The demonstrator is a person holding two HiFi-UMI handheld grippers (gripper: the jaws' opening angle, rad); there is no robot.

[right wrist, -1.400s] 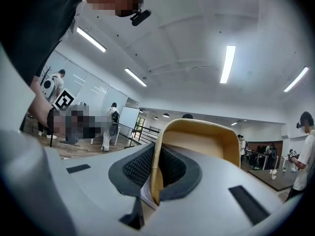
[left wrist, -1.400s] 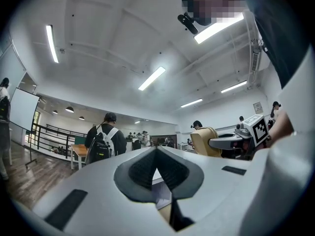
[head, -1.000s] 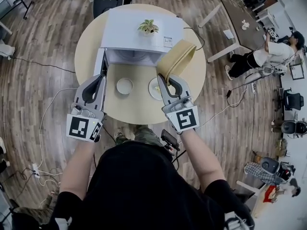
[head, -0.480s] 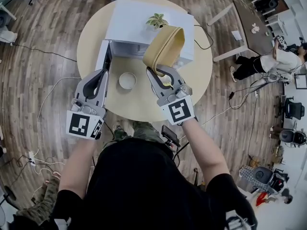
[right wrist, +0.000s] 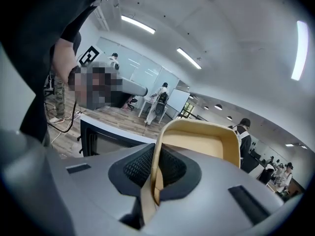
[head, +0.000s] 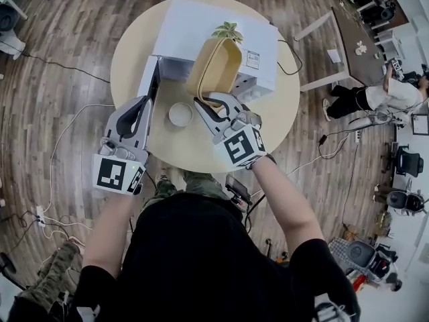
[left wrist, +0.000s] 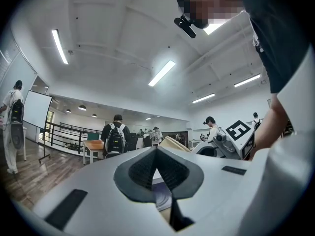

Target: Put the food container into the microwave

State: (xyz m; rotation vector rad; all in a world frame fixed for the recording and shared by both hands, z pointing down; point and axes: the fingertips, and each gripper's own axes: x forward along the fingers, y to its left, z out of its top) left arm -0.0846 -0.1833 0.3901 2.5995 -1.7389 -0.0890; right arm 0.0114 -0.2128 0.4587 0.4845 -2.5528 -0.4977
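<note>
The tan food container (head: 214,71) is held tilted on edge in front of the white microwave (head: 194,29). My right gripper (head: 207,105) is shut on the container's near rim. In the right gripper view the rim (right wrist: 201,147) runs down between the pads of that gripper (right wrist: 153,183). The microwave door (head: 149,80) stands open to the left, also seen as a dark panel (right wrist: 106,140). My left gripper (head: 141,106) is beside that door, shut and holding nothing. Its pads (left wrist: 156,152) meet at the tip. The microwave's inside is hidden behind the container.
A small white bowl (head: 180,114) sits on the round wooden table (head: 134,52) between the two grippers. A potted plant (head: 228,31) stands on the microwave's top. Cables trail off the table's right side. People and other tables are farther off in the room.
My right gripper has carried the container left and forward, from the table's right side to the microwave's front. A plate seen earlier is now covered. The left gripper has barely moved.
</note>
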